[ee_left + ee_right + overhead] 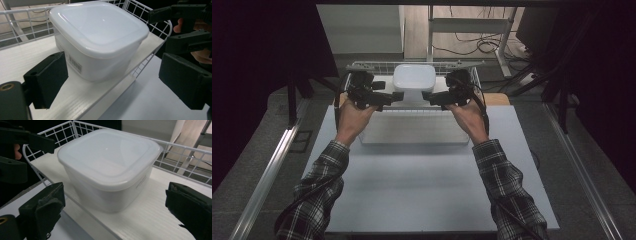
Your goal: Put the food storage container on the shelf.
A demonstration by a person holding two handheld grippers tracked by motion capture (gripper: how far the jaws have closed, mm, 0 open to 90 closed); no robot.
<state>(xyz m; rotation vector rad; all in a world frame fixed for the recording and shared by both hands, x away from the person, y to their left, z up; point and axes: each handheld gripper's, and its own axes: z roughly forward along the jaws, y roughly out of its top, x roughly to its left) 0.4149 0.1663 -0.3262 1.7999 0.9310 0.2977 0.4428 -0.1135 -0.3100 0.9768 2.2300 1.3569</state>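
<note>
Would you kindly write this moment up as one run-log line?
scene: lidded white container on wire-railed shelf | left gripper: open, beside container | right gripper: open, beside container | contact: none seen

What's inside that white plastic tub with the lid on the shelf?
The contents cannot be seen. The square white plastic tub is closed by its white lid, and its cloudy walls reveal nothing. It stands on a white shelf with a white wire railing behind it.
</note>
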